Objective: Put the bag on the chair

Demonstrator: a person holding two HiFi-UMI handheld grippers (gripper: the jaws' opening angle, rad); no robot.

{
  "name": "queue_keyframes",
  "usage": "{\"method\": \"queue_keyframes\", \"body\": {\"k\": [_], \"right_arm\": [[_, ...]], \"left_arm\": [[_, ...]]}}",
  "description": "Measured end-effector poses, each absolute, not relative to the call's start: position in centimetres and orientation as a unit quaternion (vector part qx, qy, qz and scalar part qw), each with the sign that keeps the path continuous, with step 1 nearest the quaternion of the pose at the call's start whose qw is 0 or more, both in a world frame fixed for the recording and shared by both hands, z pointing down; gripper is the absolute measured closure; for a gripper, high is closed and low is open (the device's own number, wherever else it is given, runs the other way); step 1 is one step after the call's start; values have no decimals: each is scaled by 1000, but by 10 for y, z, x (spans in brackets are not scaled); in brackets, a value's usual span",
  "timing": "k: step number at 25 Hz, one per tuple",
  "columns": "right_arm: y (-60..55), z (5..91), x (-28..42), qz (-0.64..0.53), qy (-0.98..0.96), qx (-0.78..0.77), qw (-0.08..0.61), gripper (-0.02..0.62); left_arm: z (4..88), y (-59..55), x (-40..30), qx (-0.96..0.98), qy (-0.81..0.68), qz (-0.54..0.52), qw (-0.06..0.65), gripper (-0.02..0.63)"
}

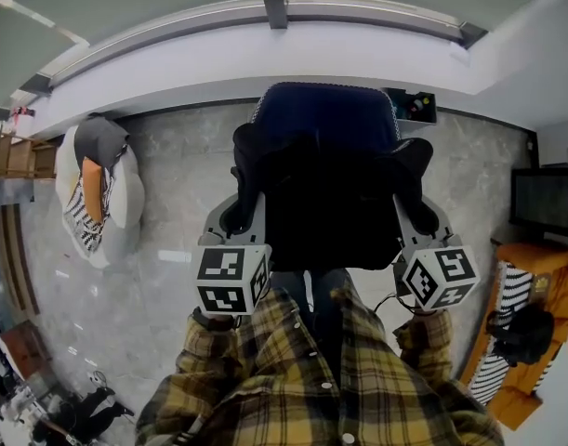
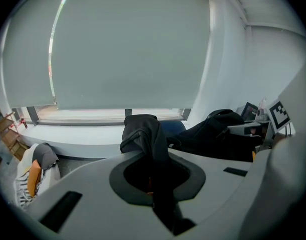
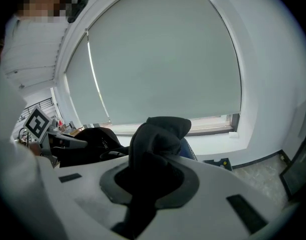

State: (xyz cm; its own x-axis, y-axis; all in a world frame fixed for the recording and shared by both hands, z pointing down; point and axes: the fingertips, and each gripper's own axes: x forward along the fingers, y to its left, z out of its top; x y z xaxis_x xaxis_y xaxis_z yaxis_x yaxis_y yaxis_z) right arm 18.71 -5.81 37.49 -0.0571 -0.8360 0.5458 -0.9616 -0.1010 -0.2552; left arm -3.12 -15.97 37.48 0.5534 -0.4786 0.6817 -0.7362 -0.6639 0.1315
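Bag: the black bag (image 1: 330, 203) hangs in the air between your grippers, with the blue chair (image 1: 325, 100) just past it.
Jaws: your left gripper (image 1: 235, 219) and right gripper (image 1: 421, 219) each pinch a fold of its fabric.
Handling: looks soft and floppy, so hold it by both top ends.
Axis: long side runs left-right, body sags down.

Your soft daylight comes through the pale grey roller blind (image 2: 127, 49) far ahead; fisheye bends edges, corners go black.
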Motion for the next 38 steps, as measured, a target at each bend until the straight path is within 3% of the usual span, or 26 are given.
{"method": "queue_keyframes", "body": {"k": [38], "right_arm": [[-41,673,180,410,-585,678,172,537]], "left_arm": [[675,-139,-49,786,-338,434,282,566]]}}
